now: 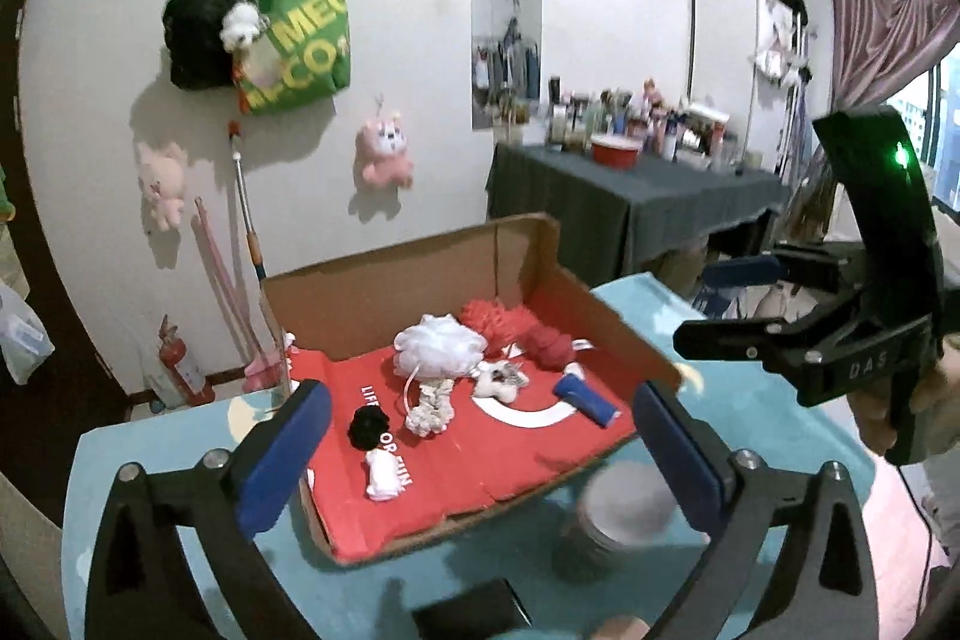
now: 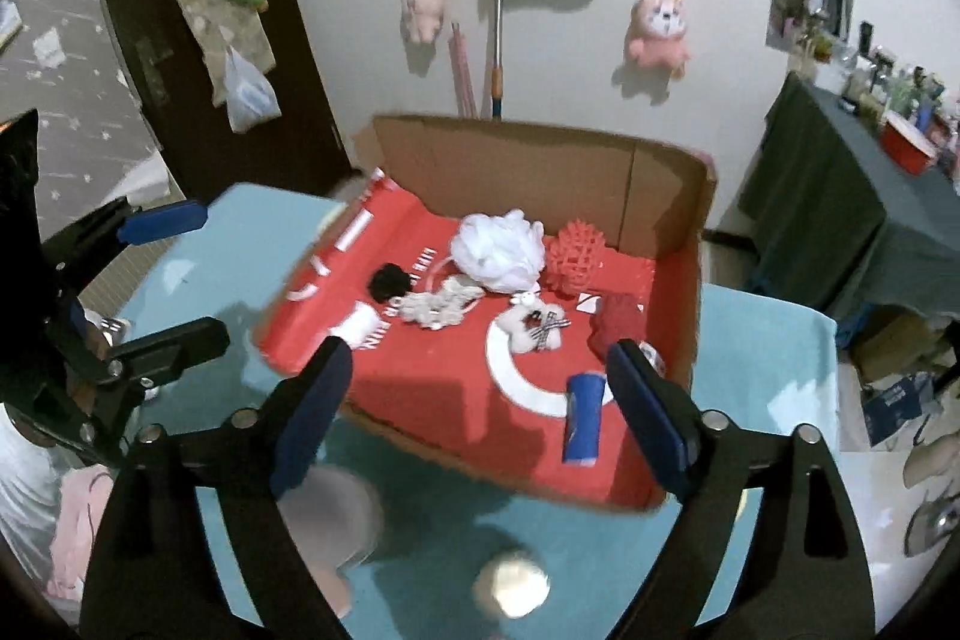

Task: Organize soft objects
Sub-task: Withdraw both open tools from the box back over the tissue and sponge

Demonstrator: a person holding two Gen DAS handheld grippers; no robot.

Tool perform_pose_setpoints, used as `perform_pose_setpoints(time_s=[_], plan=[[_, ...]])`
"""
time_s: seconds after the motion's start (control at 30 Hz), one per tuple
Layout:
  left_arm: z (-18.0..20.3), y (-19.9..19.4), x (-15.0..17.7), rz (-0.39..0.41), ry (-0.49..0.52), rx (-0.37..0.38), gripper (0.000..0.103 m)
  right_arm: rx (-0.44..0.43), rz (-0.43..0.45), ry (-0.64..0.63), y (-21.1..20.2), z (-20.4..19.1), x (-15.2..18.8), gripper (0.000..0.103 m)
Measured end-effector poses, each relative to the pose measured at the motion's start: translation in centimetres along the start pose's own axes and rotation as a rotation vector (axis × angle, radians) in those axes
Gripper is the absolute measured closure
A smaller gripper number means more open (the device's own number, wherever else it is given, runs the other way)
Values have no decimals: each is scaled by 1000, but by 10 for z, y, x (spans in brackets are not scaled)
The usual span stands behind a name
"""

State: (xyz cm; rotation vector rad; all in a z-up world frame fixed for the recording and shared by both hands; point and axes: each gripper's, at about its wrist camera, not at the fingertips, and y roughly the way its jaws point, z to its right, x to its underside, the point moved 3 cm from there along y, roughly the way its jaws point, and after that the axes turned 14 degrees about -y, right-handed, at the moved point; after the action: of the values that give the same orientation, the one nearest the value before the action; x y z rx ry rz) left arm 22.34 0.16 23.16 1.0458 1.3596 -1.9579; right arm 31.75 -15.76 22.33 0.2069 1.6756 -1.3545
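Note:
A cardboard box (image 1: 528, 250) with a red lining sits on the teal table (image 1: 180, 460). Inside lie a white mesh pouf (image 1: 438, 346), a red pouf (image 1: 498, 316), a red cloth (image 1: 549, 346), a small plush bear (image 1: 498, 379), a cream scrunchie (image 1: 429, 412), a black pompom (image 1: 369, 427), a white roll (image 1: 384, 478) and a blue roll (image 1: 585, 397). My left gripper (image 1: 480, 418) hangs open above the box's near edge, holding nothing. My right gripper (image 2: 480, 364) is also open and empty, over the box's front, with the blue roll (image 2: 582, 418) just inside its right finger. Each gripper shows in the other's view: right gripper (image 1: 726, 307), left gripper (image 2: 186, 274).
A blurred round container (image 1: 624, 514) stands on the table in front of the box, and a shiny round object (image 2: 510, 589) lies nearer still. A dark-clothed side table (image 1: 630, 202) crowded with bottles stands at the right. Plush toys (image 1: 387, 151) and bags hang on the wall behind.

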Motion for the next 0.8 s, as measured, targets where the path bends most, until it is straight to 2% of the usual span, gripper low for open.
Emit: perform_pose_setpoints(time_s=[0.33,0.5,0.6,0.8], plan=[[19,-78,46,149,-14,3,0,100,171,-70,-80,-59,45,13],[21,-88,80,145,-73,26,0,126,231,-62,-105,-81,76,8],[22,-89,100,162,-82,0,0,151,247,-54,-109,-93,98,8],[21,-87,141,171,-152,-16,0,266,268,-11,-106,-109,142,8]])
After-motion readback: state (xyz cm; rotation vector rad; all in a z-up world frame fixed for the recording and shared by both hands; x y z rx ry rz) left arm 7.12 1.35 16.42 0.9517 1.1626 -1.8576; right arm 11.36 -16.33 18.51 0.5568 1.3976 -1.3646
